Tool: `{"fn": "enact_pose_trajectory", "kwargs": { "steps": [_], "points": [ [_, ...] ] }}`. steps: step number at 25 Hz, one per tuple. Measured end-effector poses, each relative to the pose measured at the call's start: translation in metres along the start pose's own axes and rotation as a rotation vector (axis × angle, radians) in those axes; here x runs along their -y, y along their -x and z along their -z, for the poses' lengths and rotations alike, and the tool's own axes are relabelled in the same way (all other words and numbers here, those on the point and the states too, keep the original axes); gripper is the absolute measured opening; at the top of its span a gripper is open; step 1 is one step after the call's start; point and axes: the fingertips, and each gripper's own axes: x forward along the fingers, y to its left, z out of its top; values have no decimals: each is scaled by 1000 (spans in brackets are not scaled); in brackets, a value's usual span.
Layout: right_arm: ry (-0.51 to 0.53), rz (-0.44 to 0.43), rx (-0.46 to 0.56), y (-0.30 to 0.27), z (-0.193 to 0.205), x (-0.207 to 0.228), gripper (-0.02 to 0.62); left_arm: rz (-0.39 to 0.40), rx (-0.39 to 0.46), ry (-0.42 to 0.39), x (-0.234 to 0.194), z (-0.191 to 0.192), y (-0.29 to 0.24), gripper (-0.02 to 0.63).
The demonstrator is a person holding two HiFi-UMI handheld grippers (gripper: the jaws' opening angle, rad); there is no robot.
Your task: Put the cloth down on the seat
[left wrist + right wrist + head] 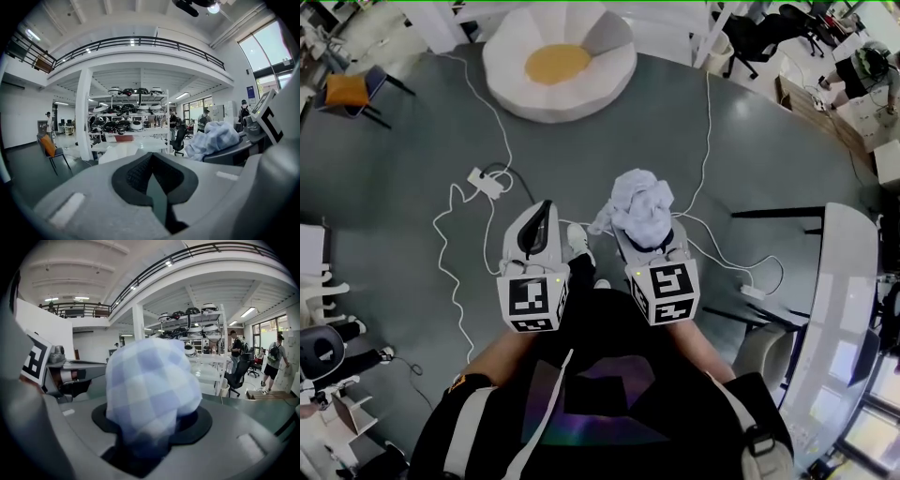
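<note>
Head view: the right gripper [645, 246] carries the crumpled pale-blue cloth [641, 204] over the grey floor [412, 141], well apart from the round white seat [609, 66].
Left gripper view: the left gripper [151, 176] is empty, with its fingers pressed together.
Right gripper view: the fingers pinch the checked cloth [150, 385].
</note>
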Motion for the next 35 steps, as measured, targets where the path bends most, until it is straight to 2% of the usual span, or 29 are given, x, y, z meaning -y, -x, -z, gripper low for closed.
{"fn": "enact_pose_trajectory", "kwargs": {
  "steps": [16,22,28,35],
  "points": [
    [21,5,-54,-137,-65,36,252,4,-12,50,-89,-25,-131,-2],
    [53,7,-62,-177,-93,37,252,11,28,58,-120,-46,-173,-2],
    [74,22,-48,-203,-119,38,252,16,55,58,-144,-60,-192,-2],
    [100,-4,-47,-231,-142,36,253,-21,60,81,-171,-68,-201,-2]
  ]
}}
